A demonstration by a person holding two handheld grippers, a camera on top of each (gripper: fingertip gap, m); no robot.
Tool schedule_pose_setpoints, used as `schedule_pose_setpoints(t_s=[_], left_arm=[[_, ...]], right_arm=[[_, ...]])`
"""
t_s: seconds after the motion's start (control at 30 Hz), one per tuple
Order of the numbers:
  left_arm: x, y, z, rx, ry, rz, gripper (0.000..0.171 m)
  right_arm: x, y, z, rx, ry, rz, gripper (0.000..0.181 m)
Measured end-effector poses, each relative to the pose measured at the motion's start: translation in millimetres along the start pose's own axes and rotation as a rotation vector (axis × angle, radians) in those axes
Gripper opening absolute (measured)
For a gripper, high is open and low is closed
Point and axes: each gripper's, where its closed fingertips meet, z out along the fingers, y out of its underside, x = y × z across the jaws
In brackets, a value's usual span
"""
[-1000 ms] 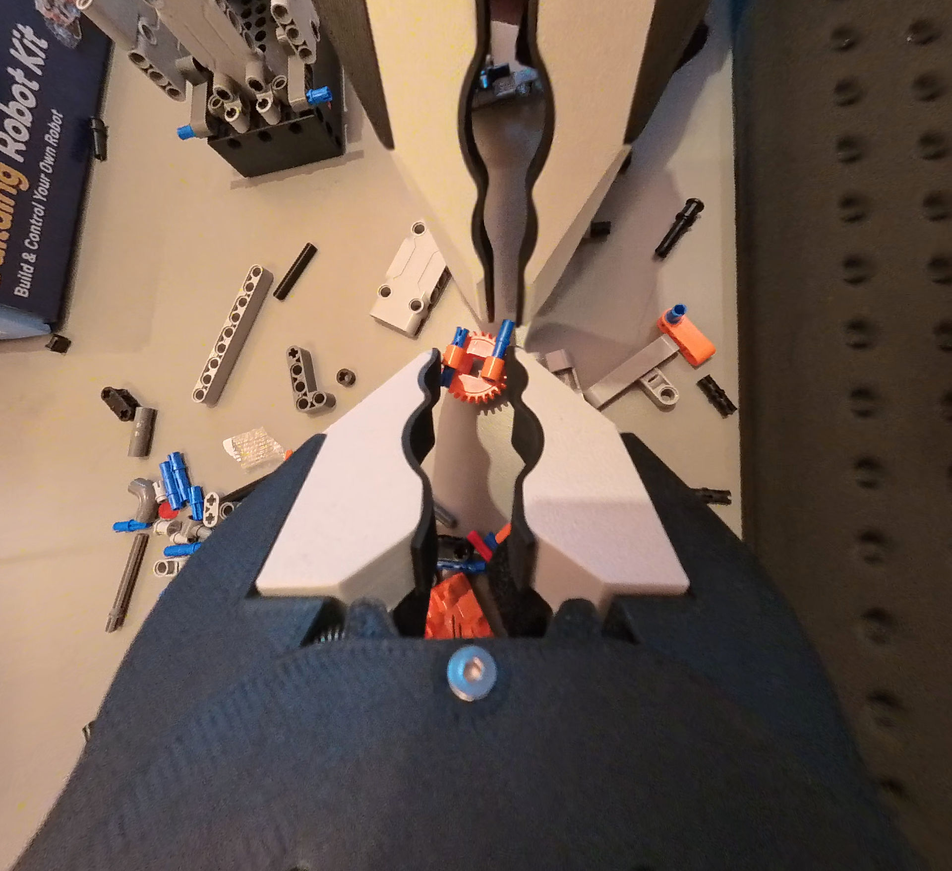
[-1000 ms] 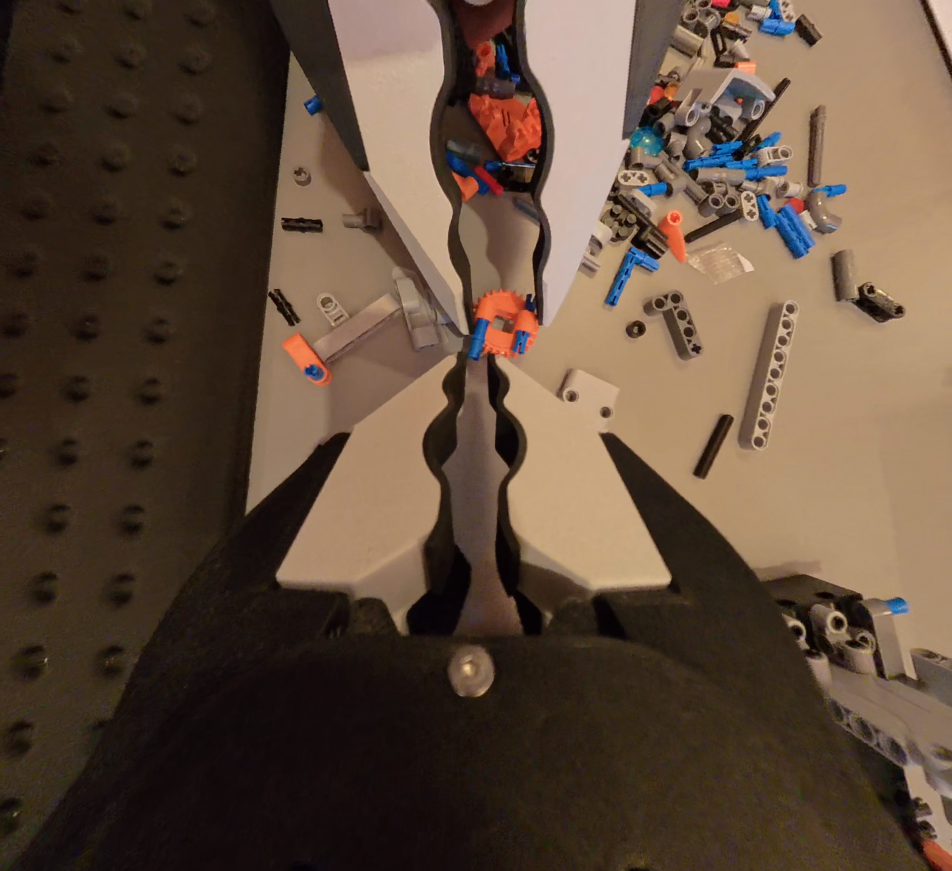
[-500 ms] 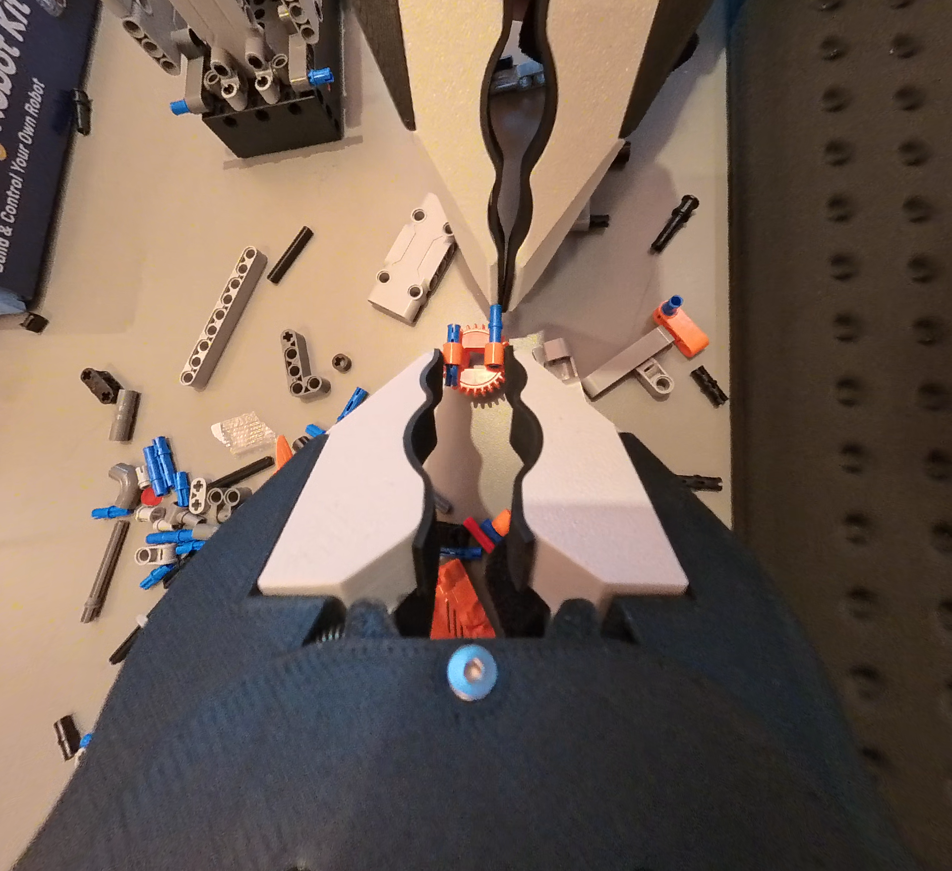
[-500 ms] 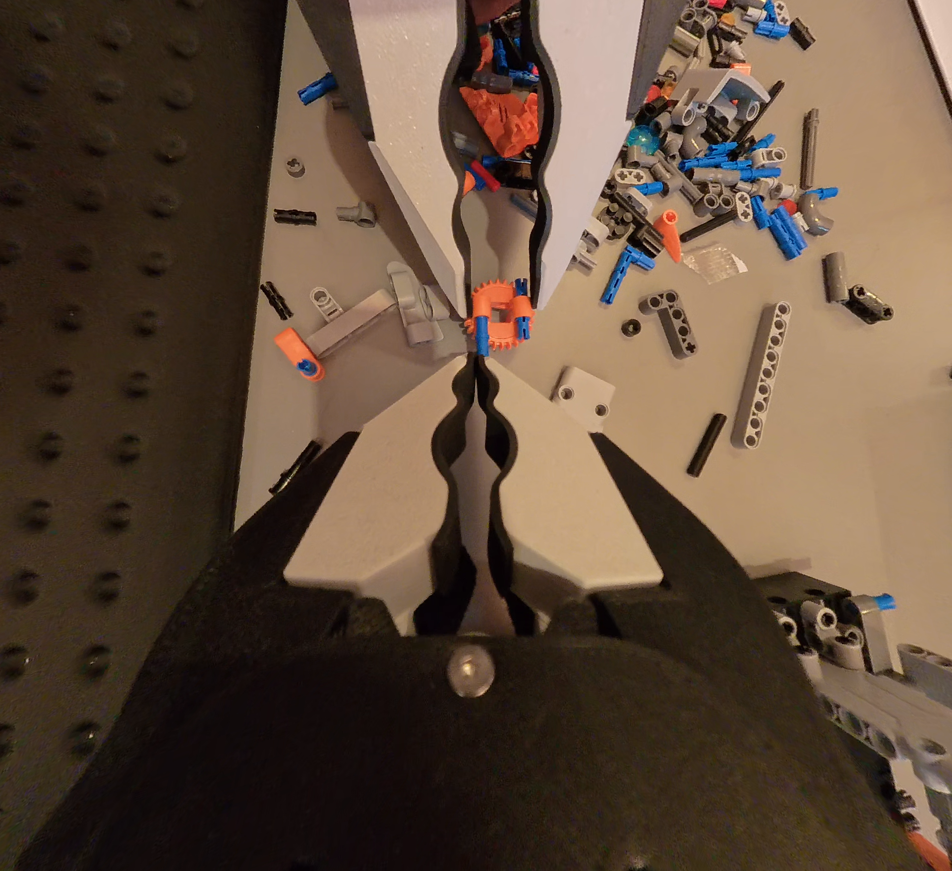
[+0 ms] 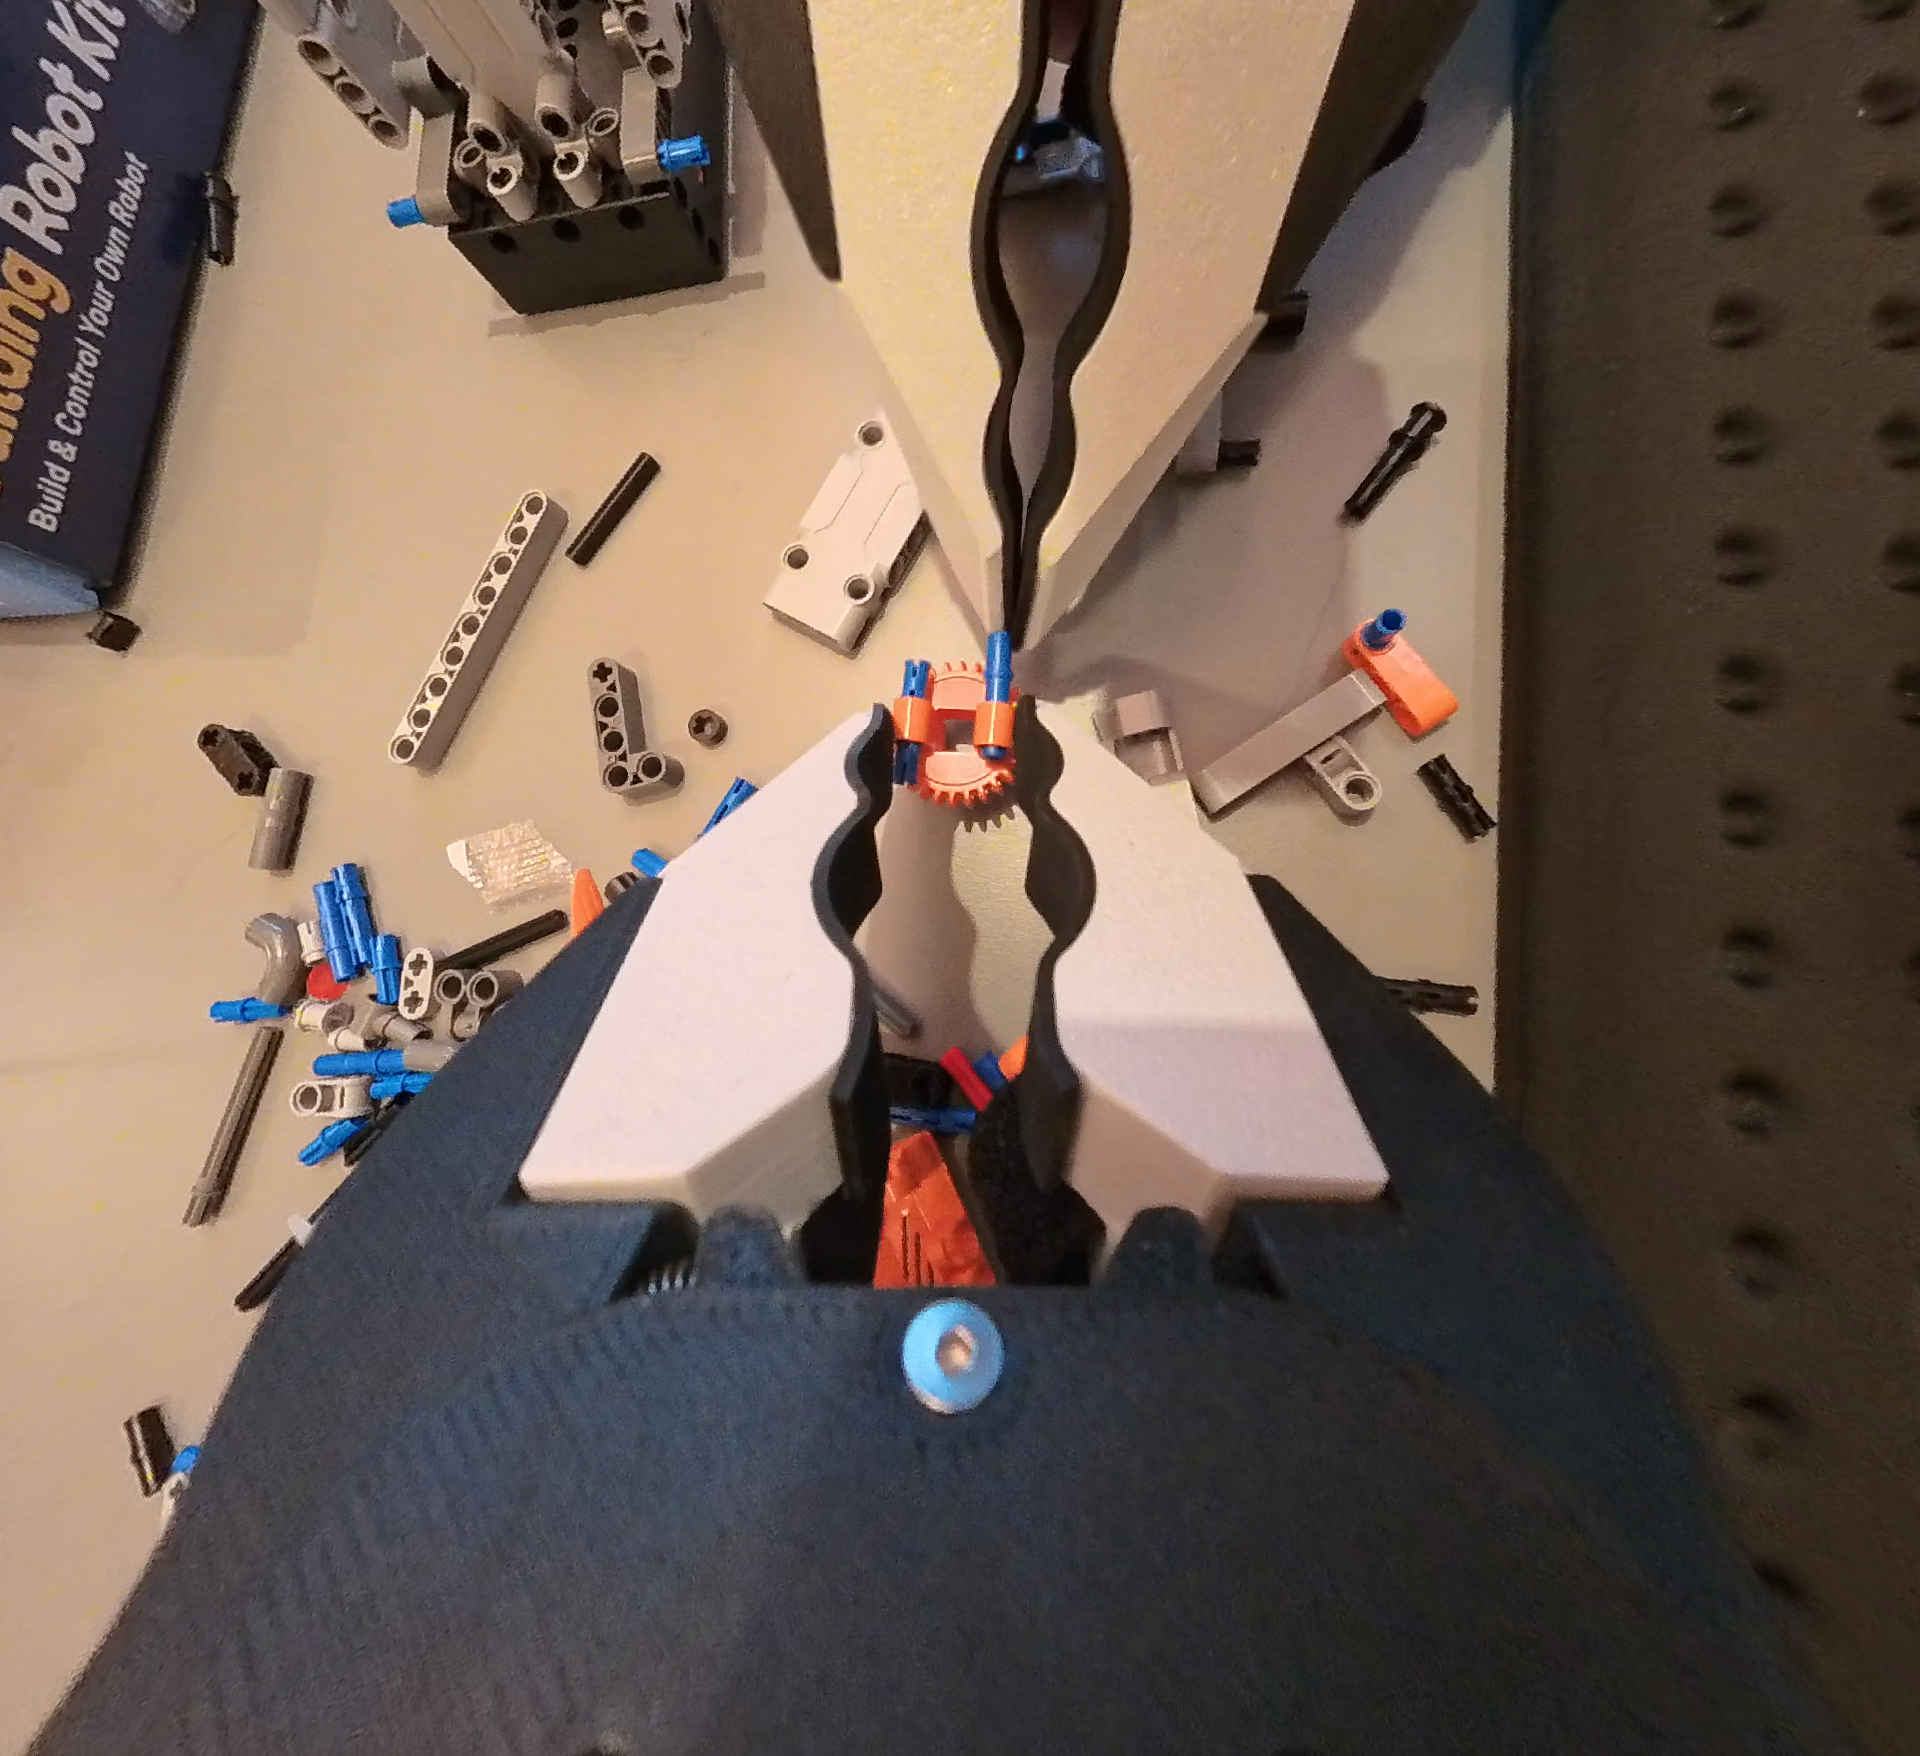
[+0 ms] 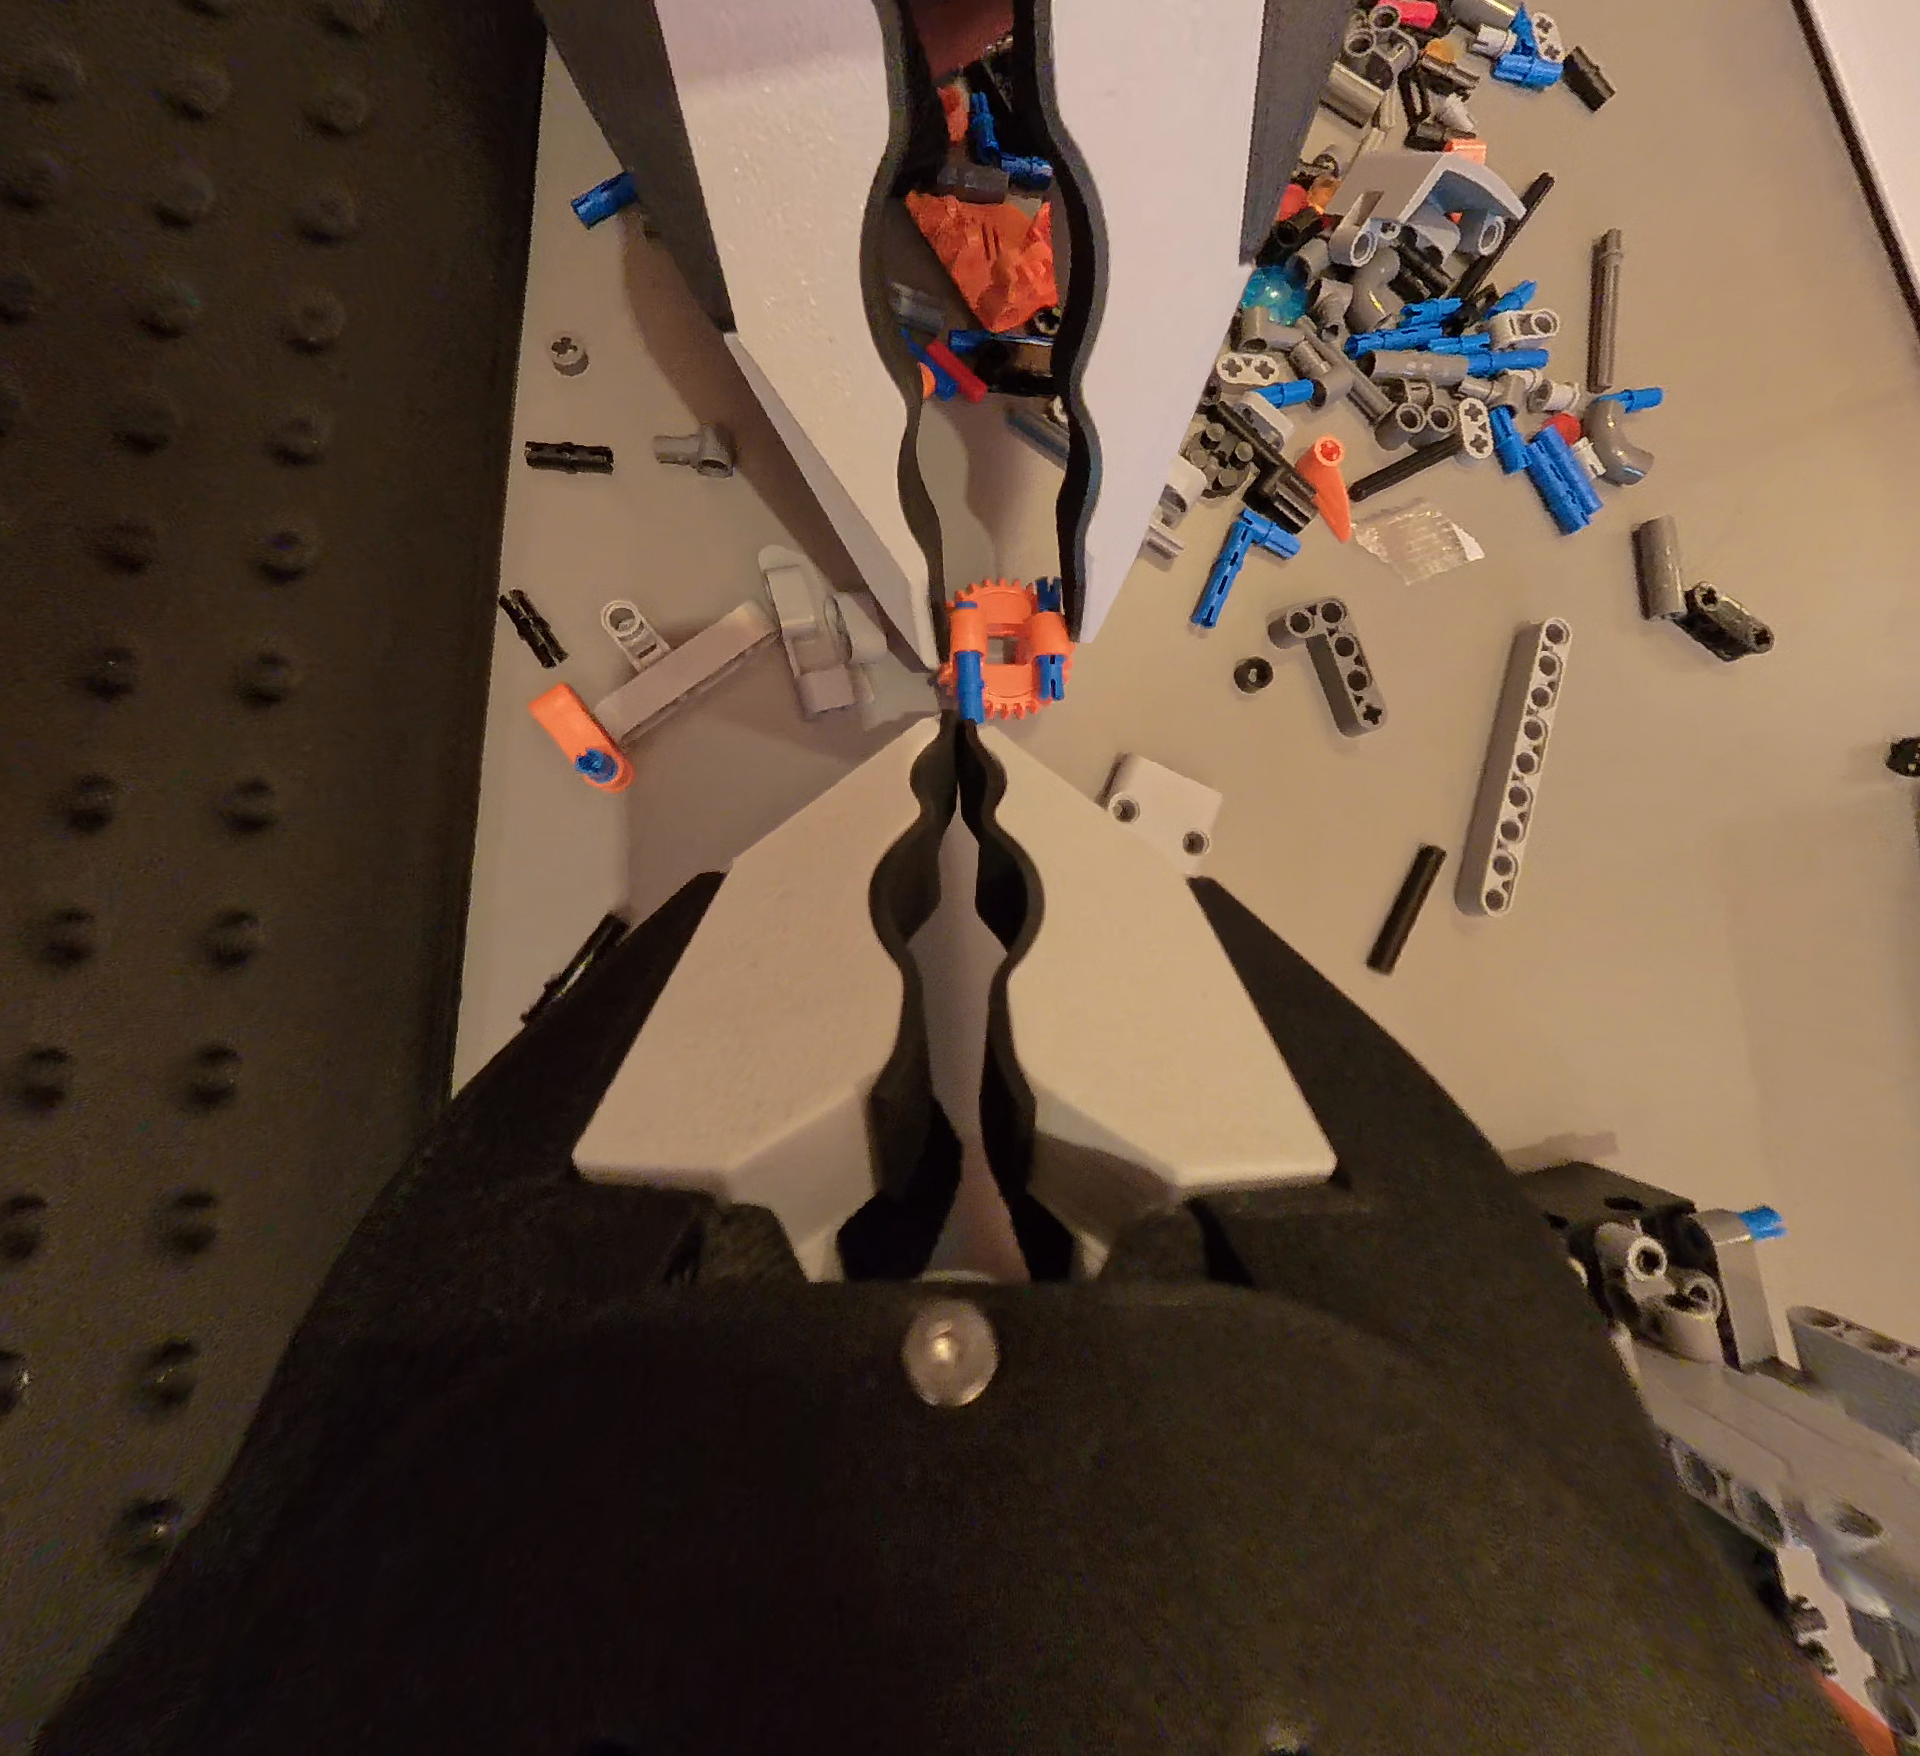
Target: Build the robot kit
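My left gripper (image 5: 956, 735) is shut on a small orange gear assembly (image 5: 951, 771) with blue pins and holds it above the beige table (image 5: 312, 418). My right gripper (image 5: 1013, 631) comes in from the far side, tip to tip with the left one. Its fingers are closed on the end of one blue pin (image 5: 1000, 655) that sticks out of the assembly. In the right wrist view my right gripper (image 6: 958, 740) pinches that blue pin (image 6: 969, 693), and the left gripper (image 6: 1003, 641) holds the orange gear assembly (image 6: 1003, 657) from above.
A grey and black built model (image 5: 561, 96) and a dark blue box (image 5: 73, 252) lie at the far left. A long grey beam (image 5: 478, 631), a pile of loose pieces (image 6: 1434, 356) and a grey-orange piece (image 5: 1299, 740) lie around. A dark studded mat (image 5: 1714, 771) borders the table. Less than 4 cm separates the two grippers' tips.
My right gripper has gone from slightly open to closed on the blue pin. My left gripper keeps its hold on the orange gear assembly, with only a small shift.
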Motion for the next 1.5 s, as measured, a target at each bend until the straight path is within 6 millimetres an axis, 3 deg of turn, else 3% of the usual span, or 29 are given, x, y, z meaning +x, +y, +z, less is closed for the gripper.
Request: schedule_pose_setpoints(t_s=[0.27, 0.5, 0.73, 1.13, 1.3, 1.5], left_arm=[[-2, -2, 2, -0.006, -0.033, 0.021, 0.022], [-6, -10, -9, 0.059, -0.013, -0.013, 0.031], [-14, -5, -17, 0.05, -0.034, -0.031, 0.035], [-11, 4, -14, 0.017, 0.019, -0.062, 0.035], [-10, 7, -9, 0.002, 0.028, -0.067, 0.032], [-13, 6, -11, 0.025, 0.036, -0.094, 0.029]], right_arm=[[-1, -3, 3, 0.019, -0.014, 0.02, 0.0], [13, 1, -16, 0.07, 0.035, 0.084, 0.005], [22, -2, -23, 0.102, 0.08, 0.112, 0.018], [17, -4, 1, -0.013, 0.073, 0.123, 0.033], [16, -5, 12, -0.096, 0.082, 0.106, 0.024], [17, -6, 10, -0.057, 0.075, 0.111, 0.023]])
